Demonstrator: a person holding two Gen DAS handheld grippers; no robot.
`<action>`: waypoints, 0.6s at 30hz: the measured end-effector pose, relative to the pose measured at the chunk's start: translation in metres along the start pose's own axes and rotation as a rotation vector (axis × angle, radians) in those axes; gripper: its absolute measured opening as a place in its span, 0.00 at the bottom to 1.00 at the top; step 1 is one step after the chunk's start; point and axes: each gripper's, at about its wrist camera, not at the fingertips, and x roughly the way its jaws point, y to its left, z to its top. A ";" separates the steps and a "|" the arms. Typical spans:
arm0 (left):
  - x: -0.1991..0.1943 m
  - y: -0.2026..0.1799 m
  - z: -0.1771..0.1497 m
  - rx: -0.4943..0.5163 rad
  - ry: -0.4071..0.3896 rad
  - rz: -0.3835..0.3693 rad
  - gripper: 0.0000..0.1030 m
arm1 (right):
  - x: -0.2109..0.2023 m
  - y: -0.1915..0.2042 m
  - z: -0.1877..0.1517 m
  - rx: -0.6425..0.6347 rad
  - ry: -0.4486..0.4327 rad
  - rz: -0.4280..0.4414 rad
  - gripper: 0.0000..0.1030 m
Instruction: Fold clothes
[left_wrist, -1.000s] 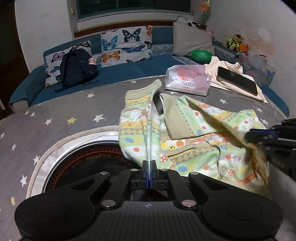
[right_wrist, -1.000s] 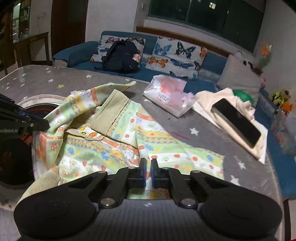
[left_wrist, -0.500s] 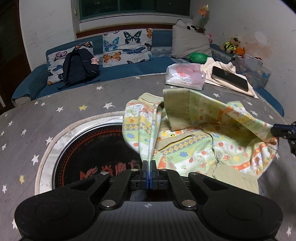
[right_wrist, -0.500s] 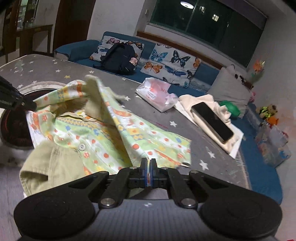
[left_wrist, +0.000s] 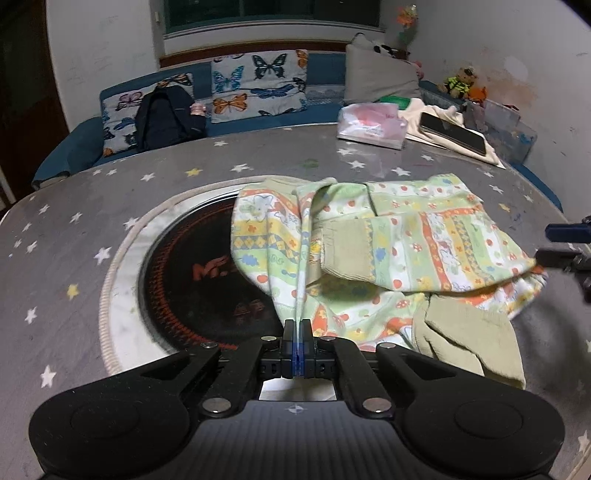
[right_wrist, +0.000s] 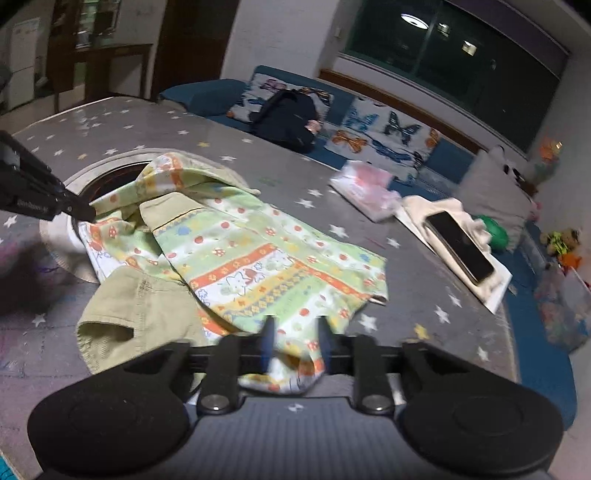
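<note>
Your left gripper (left_wrist: 297, 326) is clamped tight on a fold of the patterned shirt (left_wrist: 388, 254), which lies on the star-print table (left_wrist: 74, 236), partly over the round cooktop (left_wrist: 192, 273) with blurry red lettering, maybe "MR". From the right wrist, your right gripper (right_wrist: 294, 338) is opening with the shirt's near hem loose between its jaws. Tissue pack (right_wrist: 364, 190) print unreadable.

One pale green printed child's garment (left_wrist: 406, 240) lies on the grey star-patterned bench (left_wrist: 110, 192). One pink plastic packet (left_wrist: 369, 123), one black slab phone (left_wrist: 452, 133) and one cream cloth (left_wrist: 439, 114) are there too. Two butterfly cushions (left_wrist: 258, 85), one dark backpack (left_wrist: 164, 120).
</note>
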 end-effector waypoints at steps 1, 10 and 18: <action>-0.002 0.004 -0.001 -0.002 -0.003 0.014 0.01 | 0.005 0.004 0.001 -0.004 -0.001 0.013 0.36; -0.007 0.046 -0.007 -0.037 -0.013 0.105 0.01 | 0.060 0.056 0.015 -0.036 0.035 0.116 0.46; -0.009 0.083 -0.027 -0.118 -0.003 0.134 0.01 | 0.089 0.084 0.038 -0.015 0.034 0.152 0.46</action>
